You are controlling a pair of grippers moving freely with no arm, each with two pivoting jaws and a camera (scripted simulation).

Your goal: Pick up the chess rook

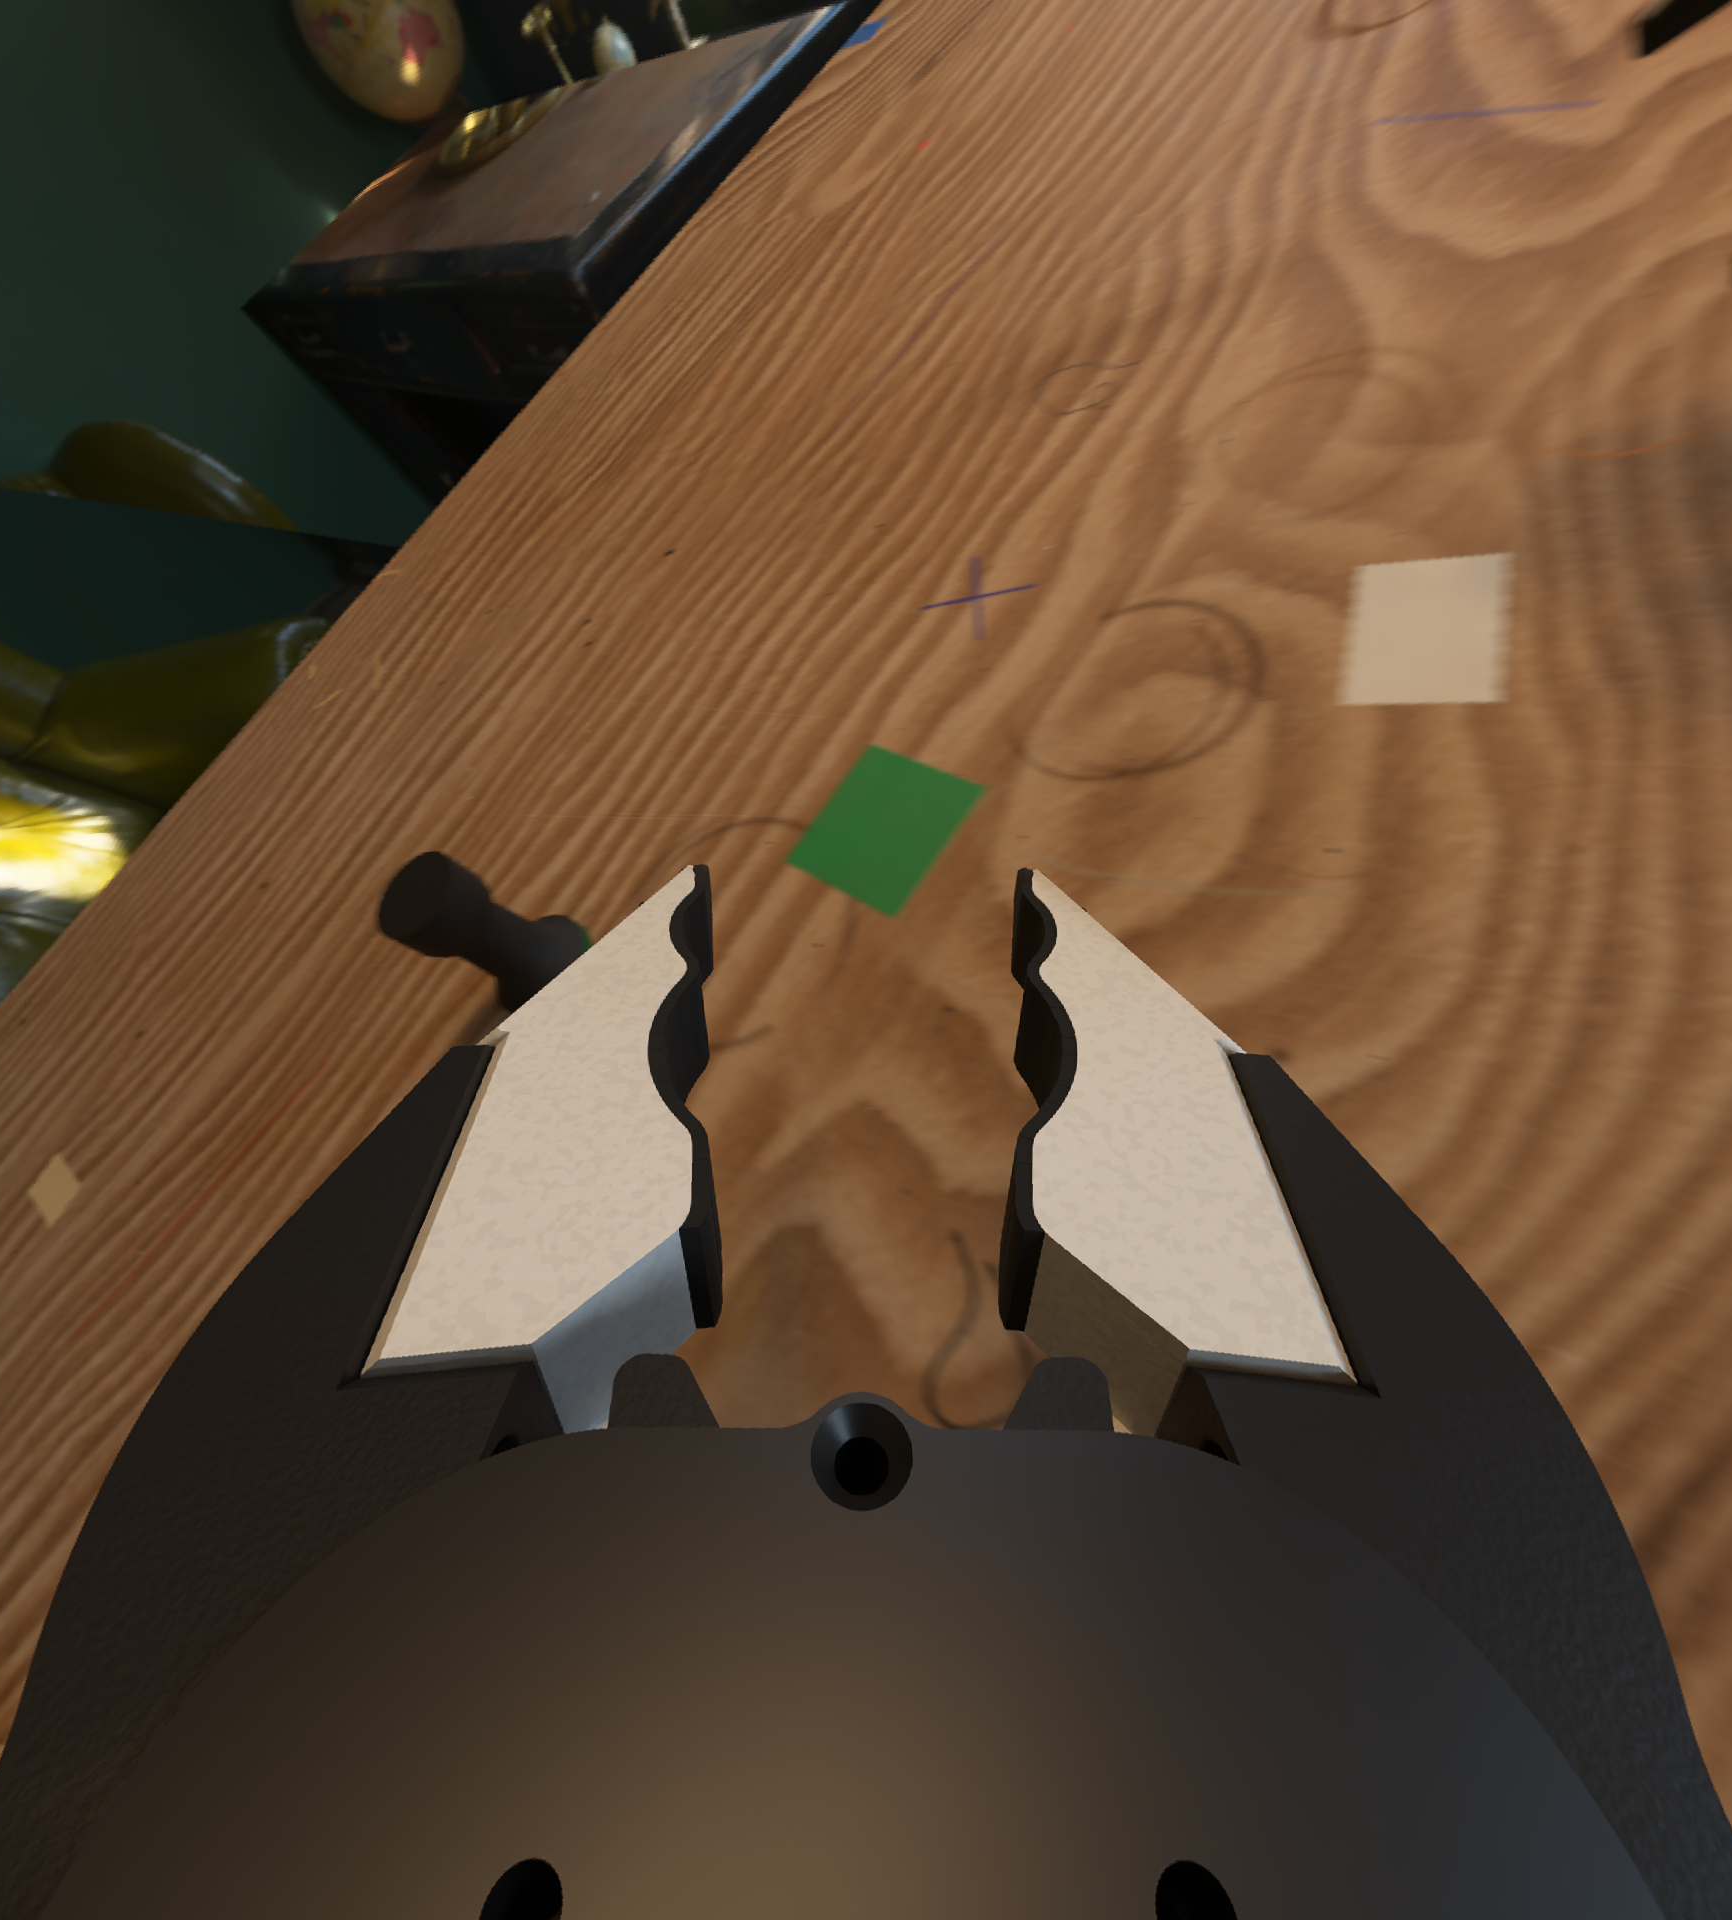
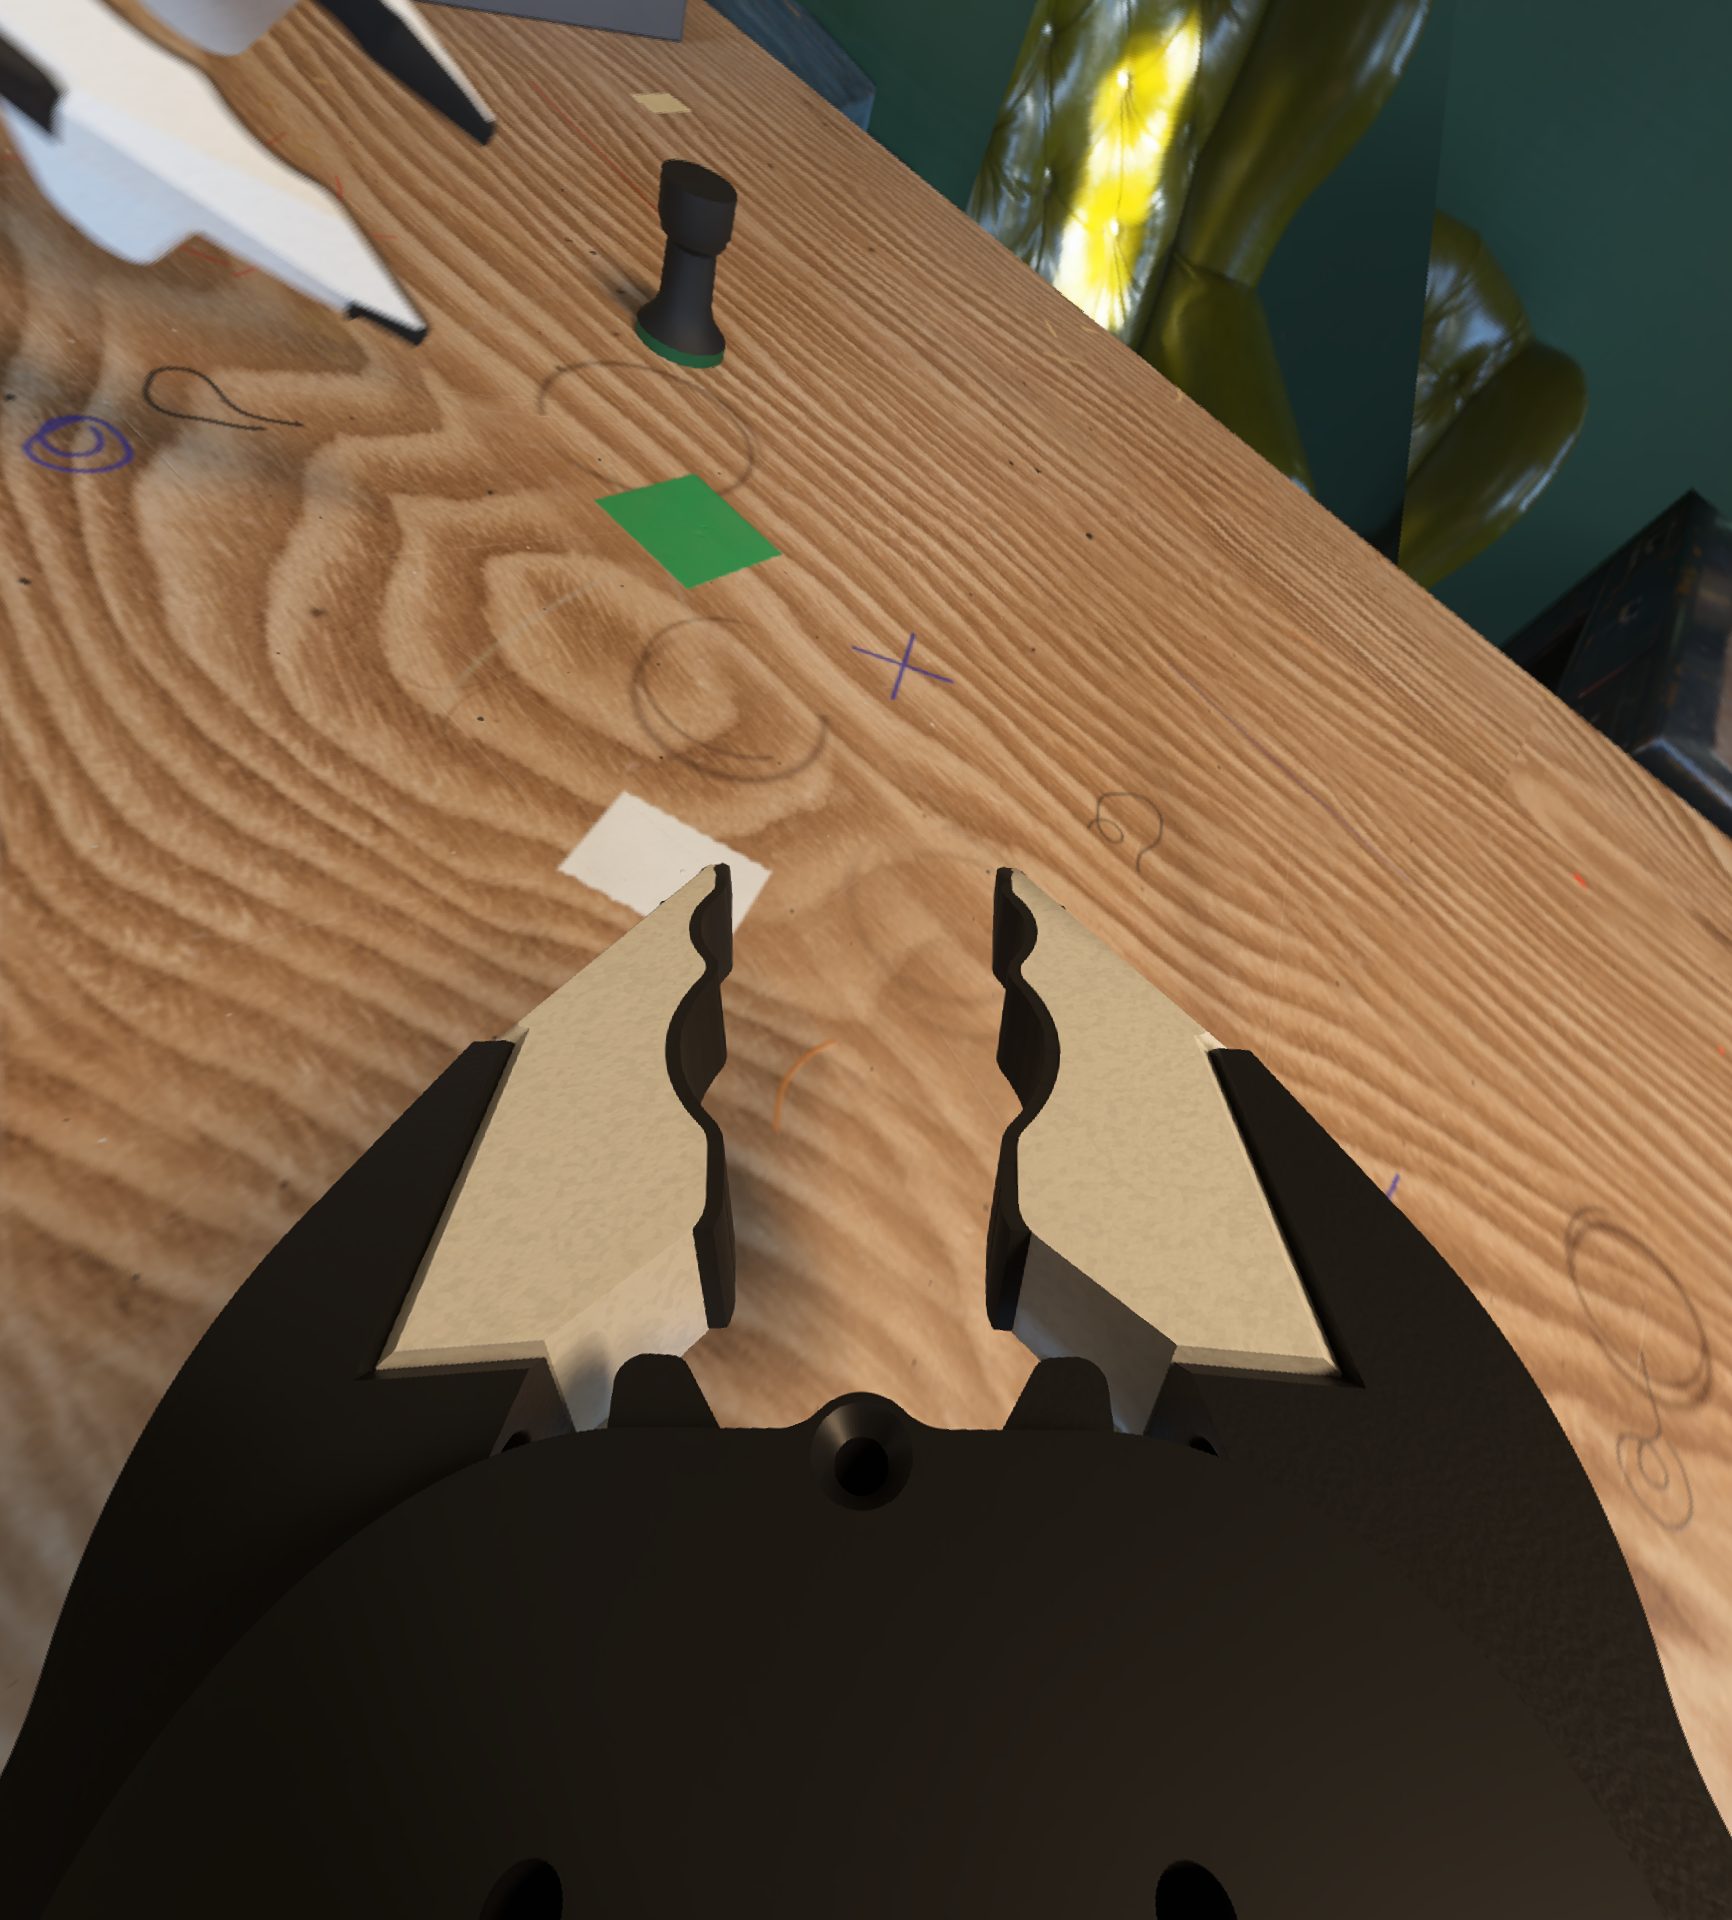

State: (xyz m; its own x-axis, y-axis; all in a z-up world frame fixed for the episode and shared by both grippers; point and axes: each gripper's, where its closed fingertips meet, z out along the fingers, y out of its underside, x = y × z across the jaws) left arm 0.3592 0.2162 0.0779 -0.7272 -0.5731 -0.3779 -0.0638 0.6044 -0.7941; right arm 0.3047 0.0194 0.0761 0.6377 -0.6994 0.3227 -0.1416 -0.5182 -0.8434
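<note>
The black chess rook (image 2: pixel 690 265) with a green base stands upright on the wooden table (image 2: pixel 322 727) near its far edge. In the left wrist view the rook (image 1: pixel 472 925) shows just left of my left finger, partly hidden by it. My left gripper (image 1: pixel 862 883) is open and empty, above the table, with the rook outside its jaws. It also shows in the right wrist view (image 2: pixel 218 187) at the top left, beside the rook. My right gripper (image 2: pixel 862 883) is open and empty, farther from the rook.
A green square patch (image 1: pixel 885 829) and a white square patch (image 1: pixel 1428 629) lie flat on the table; both also show in the right wrist view, the green patch (image 2: pixel 687 530) and the white patch (image 2: pixel 649 852). A dark wooden box (image 1: pixel 529 218) and a yellow-green sofa (image 2: pixel 1153 177) stand beyond the table edge.
</note>
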